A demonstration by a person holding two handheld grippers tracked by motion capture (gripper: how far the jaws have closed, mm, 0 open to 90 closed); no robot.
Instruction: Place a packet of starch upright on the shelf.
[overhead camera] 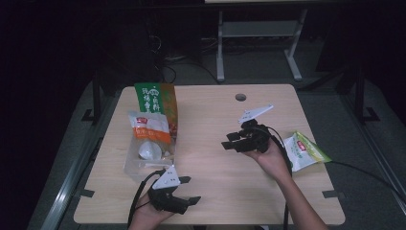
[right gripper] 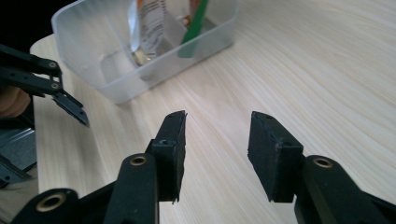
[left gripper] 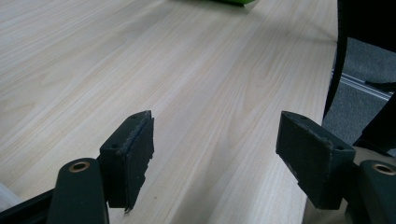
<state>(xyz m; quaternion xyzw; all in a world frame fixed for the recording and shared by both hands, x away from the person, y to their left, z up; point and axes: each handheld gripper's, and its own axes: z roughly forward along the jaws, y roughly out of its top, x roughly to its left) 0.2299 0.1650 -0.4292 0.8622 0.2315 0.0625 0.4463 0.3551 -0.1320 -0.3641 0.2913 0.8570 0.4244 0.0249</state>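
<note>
A clear plastic bin stands on the left part of the wooden table. In it stand a tall green and orange snack bag and a white and orange packet. A green and white packet lies flat near the table's right edge. My right gripper is over the table's middle, pointing left toward the bin, open with nothing between its jaws. My left gripper rests near the front edge below the bin, open and empty over bare wood.
A round cable hole sits near the table's far edge. Behind the table stands a white desk frame in the dark. Cables trail from both grippers off the front and right edges.
</note>
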